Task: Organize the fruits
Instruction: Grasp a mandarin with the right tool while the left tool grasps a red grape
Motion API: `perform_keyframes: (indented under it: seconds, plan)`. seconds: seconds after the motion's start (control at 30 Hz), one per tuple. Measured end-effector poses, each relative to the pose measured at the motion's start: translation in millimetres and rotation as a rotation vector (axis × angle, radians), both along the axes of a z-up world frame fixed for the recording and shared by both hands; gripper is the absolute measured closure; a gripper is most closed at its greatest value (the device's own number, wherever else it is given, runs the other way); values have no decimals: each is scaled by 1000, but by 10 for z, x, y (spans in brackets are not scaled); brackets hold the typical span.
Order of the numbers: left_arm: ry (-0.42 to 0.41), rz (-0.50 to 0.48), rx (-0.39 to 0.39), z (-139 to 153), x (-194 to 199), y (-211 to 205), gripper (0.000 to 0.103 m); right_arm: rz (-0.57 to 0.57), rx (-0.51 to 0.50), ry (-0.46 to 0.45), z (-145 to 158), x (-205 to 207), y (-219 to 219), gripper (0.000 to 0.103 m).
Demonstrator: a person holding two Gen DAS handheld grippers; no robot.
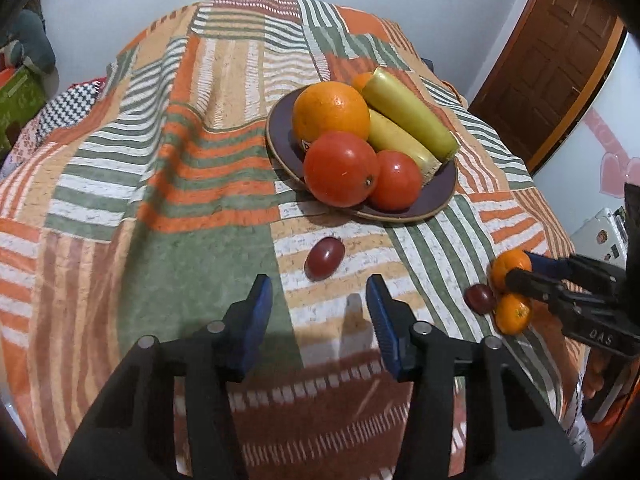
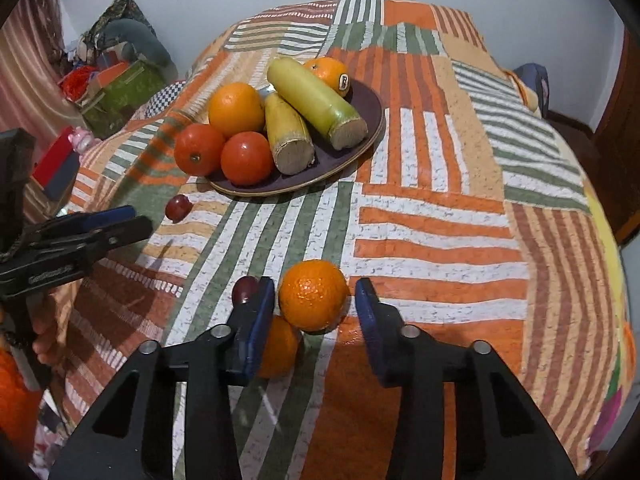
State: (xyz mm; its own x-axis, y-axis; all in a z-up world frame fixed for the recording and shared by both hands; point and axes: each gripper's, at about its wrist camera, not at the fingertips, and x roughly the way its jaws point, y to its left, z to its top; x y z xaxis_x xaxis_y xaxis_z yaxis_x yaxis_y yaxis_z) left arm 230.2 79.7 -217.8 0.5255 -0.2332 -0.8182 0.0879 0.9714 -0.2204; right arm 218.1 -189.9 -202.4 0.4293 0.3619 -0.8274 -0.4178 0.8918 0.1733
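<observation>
1. Between the wide-open fingers of the right gripper [image 2: 316, 300] sits a small orange [image 2: 313, 295], with gaps on both sides, so nothing is held.
2. Just behind the left finger lie a second orange [image 2: 280, 346] and a grape [image 2: 245, 289].
3. The left gripper [image 1: 318, 296] is wide open and holds nothing; a second grape [image 1: 324, 257] lies on the cloth [image 1: 200, 200] just ahead of it.
4. The plate [image 1: 440, 196] of fruit is farther back.

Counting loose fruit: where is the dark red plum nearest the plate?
The plum lies on the bedspread just before the plate's near rim, ahead of the open left gripper.
</observation>
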Motion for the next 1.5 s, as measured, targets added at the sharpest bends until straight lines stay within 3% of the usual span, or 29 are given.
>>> perform_keyframes:
  seconds: [0.23, 0.5, 0.67, 1.0, 1.23, 1.5]
  plan:
    - [12, 2, -2, -105, 193, -25, 62, -9, 36, 7, 17, -20, -51, 70]
    - [30, 2, -28, -190, 275, -49, 82, -16, 68, -19, 138, 11, -115, 71]
    - [12, -7, 14, -110, 198, -108, 82, -22, 69, -52, 229, 43, -143, 71]
    - [-66, 0, 19, 299, 95, -92, 82, -9, 78, -93, 350, 214, -106, 71]
    - [-127, 1, 14, 567, 217, -184, 82, 20, 77, -127, 431, 408, 13, 71]
    - [-149, -15, 21, 648, 414, -303, 82, 63, 36, -177, 508, 645, 183, 71]
